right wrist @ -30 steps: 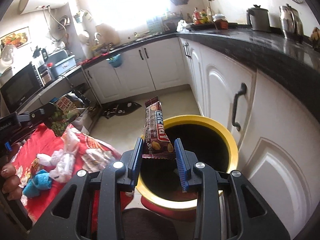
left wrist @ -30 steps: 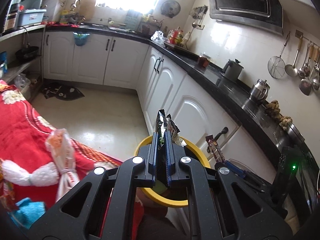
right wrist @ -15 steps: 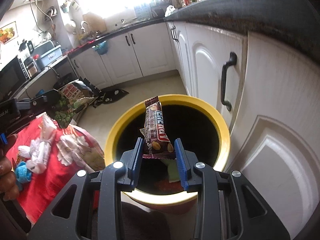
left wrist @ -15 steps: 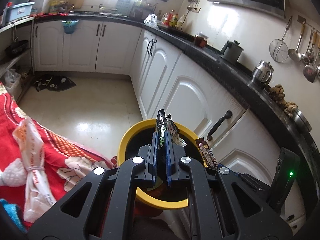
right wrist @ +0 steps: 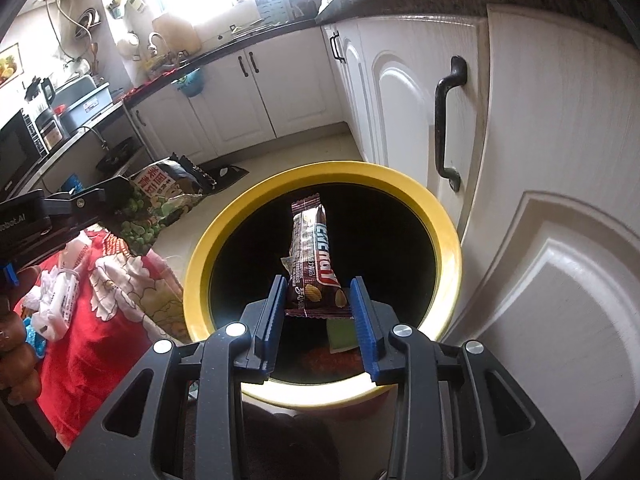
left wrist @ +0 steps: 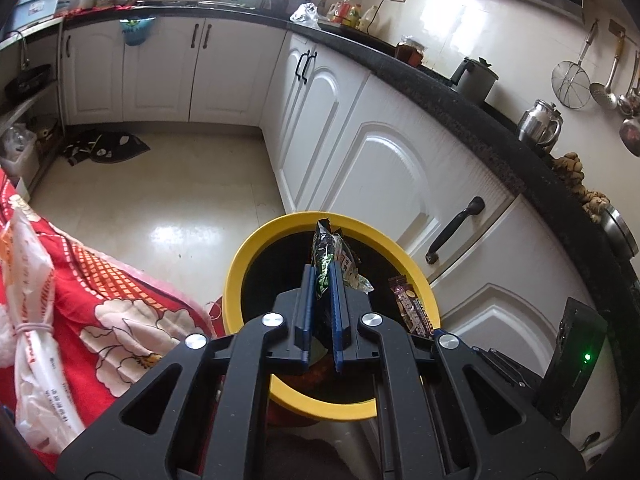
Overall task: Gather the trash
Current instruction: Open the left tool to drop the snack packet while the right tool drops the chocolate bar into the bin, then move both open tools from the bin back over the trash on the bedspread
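A round bin with a yellow rim [left wrist: 240,264] [right wrist: 200,256] stands on the floor beside the white cabinets. My left gripper [left wrist: 321,268] is shut on a green and black snack packet [left wrist: 324,248], upright over the bin's mouth. My right gripper [right wrist: 317,282] holds a brown bar wrapper [right wrist: 310,248] upright over the dark opening. Its jaws are opening, and the pads still touch the wrapper's lower edge. The left gripper [right wrist: 120,192] and its packet [right wrist: 160,196] show at the left of the right wrist view. The bar wrapper [left wrist: 412,308] shows at the bin's right in the left wrist view.
A red floral cloth [left wrist: 100,280] with a tied white plastic bag [left wrist: 32,280] lies left of the bin. White cabinet doors with a black handle [right wrist: 446,120] stand close on the right. Some trash [right wrist: 340,334] lies inside the bin. A dark mat [left wrist: 104,148] is on the floor.
Both grippers have come down toward the bin, whose mouth now fills more of each view. The right jaws stand slightly wider around the bar wrapper.
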Demonstrator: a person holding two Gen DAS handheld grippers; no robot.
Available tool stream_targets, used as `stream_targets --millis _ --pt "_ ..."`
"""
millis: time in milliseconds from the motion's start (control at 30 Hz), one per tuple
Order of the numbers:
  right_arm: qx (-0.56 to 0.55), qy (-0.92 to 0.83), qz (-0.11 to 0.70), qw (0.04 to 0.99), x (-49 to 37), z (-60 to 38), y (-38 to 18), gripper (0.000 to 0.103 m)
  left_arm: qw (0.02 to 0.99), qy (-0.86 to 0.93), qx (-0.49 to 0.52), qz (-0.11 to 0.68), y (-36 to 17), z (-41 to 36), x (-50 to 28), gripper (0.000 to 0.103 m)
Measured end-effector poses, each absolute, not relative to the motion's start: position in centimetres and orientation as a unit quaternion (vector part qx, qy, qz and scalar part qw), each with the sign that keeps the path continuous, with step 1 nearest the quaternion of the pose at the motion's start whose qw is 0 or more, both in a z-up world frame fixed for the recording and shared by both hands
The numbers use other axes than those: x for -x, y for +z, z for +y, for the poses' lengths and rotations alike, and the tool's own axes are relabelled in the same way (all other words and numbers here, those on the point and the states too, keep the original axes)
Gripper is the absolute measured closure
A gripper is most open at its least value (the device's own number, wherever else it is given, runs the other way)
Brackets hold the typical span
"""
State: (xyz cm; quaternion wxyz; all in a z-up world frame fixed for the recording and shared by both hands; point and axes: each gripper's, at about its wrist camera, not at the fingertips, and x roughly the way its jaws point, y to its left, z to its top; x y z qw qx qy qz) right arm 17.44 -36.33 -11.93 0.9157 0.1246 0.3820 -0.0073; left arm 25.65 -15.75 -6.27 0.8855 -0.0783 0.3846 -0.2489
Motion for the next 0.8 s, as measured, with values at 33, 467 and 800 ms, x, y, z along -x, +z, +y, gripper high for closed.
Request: stream_targets --millis 33,467,800 --pt "-0.126 -0.008 0.384 0.915 -17.4 -36.4 -12.1 0.064 0.885 -0.247 0.079 0.386 -6.4 -15.8 -25.7 0.098" --pt "-0.133 -0.017 0.373 0.918 -17.1 -36.9 -11.3 0.043 0.896 -0.214 0.092 0.377 -6.0 -13.6 -25.3 0.018" --pt "-0.121 -0.010 0.350 0.929 -16.5 -35.7 -9.2 0.036 0.911 -0.192 0.097 0.352 -3.9 -11.0 -23.9 0.011"
